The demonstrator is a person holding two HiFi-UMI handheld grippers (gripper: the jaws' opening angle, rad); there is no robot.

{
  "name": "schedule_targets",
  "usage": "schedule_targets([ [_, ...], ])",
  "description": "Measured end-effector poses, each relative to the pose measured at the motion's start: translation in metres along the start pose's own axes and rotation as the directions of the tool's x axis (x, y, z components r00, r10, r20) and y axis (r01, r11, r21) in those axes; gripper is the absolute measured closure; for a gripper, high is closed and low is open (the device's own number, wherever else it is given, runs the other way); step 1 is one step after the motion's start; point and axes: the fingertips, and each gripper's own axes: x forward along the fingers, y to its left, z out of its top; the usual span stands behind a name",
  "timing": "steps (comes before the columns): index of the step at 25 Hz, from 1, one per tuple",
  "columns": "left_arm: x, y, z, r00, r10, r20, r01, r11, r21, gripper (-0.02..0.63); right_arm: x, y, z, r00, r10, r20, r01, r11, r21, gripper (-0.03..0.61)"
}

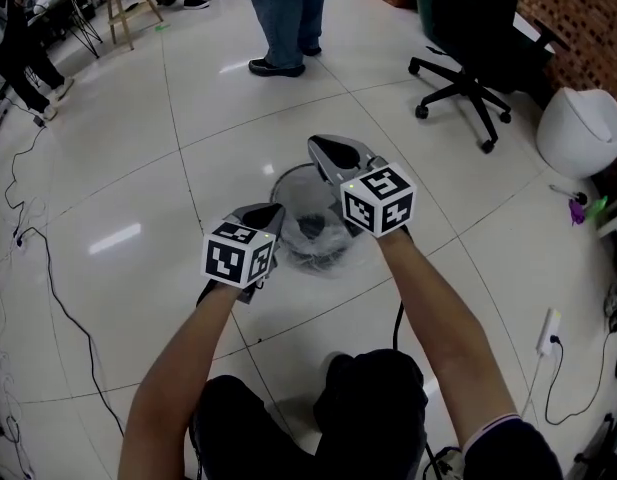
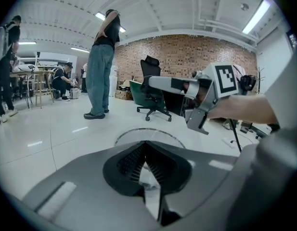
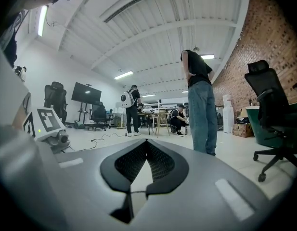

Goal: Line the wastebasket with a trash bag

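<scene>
Loads of glossy white tile floor (image 1: 138, 168) takes up most of the head view, with a strip of brick wall (image 1: 578, 8) in the top right corner. Next biggest is a person in jeans (image 1: 283, 13) standing well back, then a black office chair (image 1: 466, 68) on castors over by the bricks and some white rounded thing (image 1: 580, 130) just right of it, no clue what that one is. The wastebasket (image 1: 288, 180) sits on the floor dead centre, right in front of the person's knees. It's round, and the inside looks dark. The trash bag (image 1: 316, 255) is thin clear film, crinkled and shiny, bunched in and around the basket's near side. Both arms reach out over it. The right hand-held gripper (image 1: 320, 148) is the higher one, up above the basket's far rim and pointing roughly level, and its own view has the jaws pressed together at the tips. Whether any film is caught in there I can't tell. The left hand-held gripper (image 1: 271, 213) hangs lower at the basket's left rim, angled down a bit, and its own view shows the jaws closed with a bit of pale crinkly bag film pinched between the ribbed pads. Smaller stuff: a black cable (image 1: 58, 298) snakes across the floor on the left, and a white power strip (image 1: 548, 330) lies off to the right.
</scene>
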Motion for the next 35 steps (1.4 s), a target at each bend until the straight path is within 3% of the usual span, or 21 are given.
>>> schedule_targets([
  [9,-0.004,-0.025,-0.010,0.999,-0.042,-0.010,0.042,0.999,0.025,0.603,-0.057,-0.007,-0.019,0.993,-0.095,-0.068,0.095,0.995,-0.010,0.577],
  [17,-0.003,-0.042,-0.014,0.997,-0.079,0.021,0.078,0.996,0.037,0.601,-0.118,-0.020,-0.064,0.961,-0.198,-0.196,0.206,0.978,0.023,0.577],
  [22,0.001,-0.066,-0.011,0.990,-0.135,0.028,0.133,0.990,0.054,0.584,-0.131,-0.012,-0.081,0.949,-0.197,-0.245,0.217,0.975,0.056,0.566],
  [30,0.006,-0.069,-0.022,0.989,-0.146,0.014,0.145,0.988,0.062,0.561,-0.160,0.005,-0.145,0.927,-0.141,-0.348,0.209,0.964,0.167,0.432],
  [35,0.010,-0.063,-0.032,0.991,-0.136,0.009,0.135,0.988,0.071,0.561,-0.157,0.014,-0.179,0.910,-0.126,-0.394,0.220,0.954,0.203,0.407],
])
